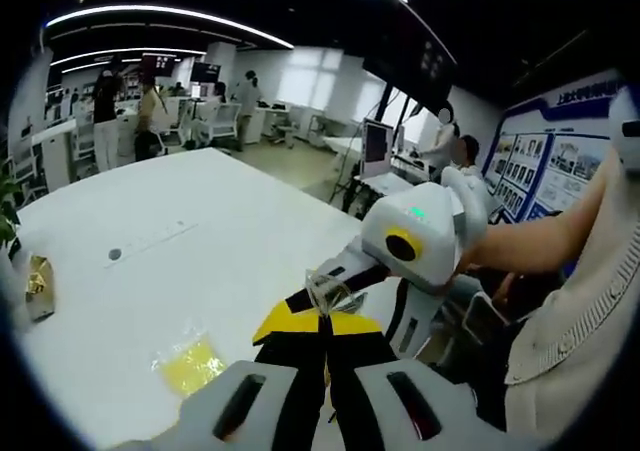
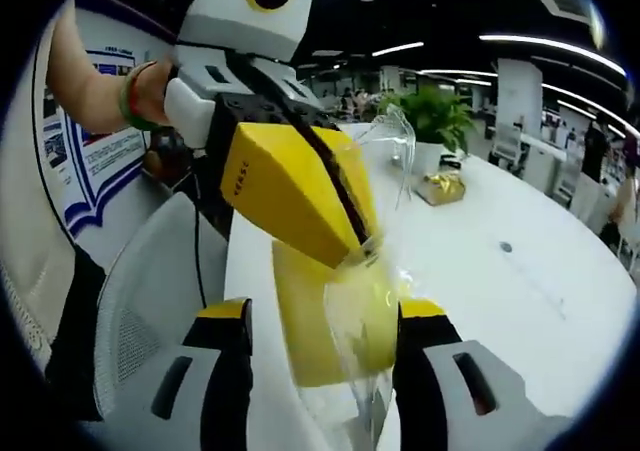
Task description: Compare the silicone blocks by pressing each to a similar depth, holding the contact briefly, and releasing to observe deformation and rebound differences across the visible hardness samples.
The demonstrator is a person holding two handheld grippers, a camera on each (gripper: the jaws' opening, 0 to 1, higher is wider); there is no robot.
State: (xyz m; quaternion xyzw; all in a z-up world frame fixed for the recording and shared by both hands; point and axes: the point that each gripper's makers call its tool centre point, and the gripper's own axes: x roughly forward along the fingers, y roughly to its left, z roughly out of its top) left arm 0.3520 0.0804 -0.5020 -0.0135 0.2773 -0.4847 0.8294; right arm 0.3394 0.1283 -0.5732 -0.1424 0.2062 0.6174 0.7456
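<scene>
Left gripper (image 1: 323, 323), jaws together, pinched clear plastic bag (image 2: 372, 301) at frame centre; right gripper (image 2: 325, 333), wide open, straddled yellow silicone block (image 2: 315, 321) inside. No pressing begun, judging; another yellow block (image 1: 192, 364) lay lower left on white table (image 1: 200, 221).

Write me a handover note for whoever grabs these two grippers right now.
Left gripper: fingers shut on the clear bag.
Right gripper: at the same bag, a yellow block between its fingers; grip unclear.
A second bagged yellow block lies on the white table.
Done: nothing being pressed yet.
Left: unbag, then press, hold, release and compare each block.
</scene>
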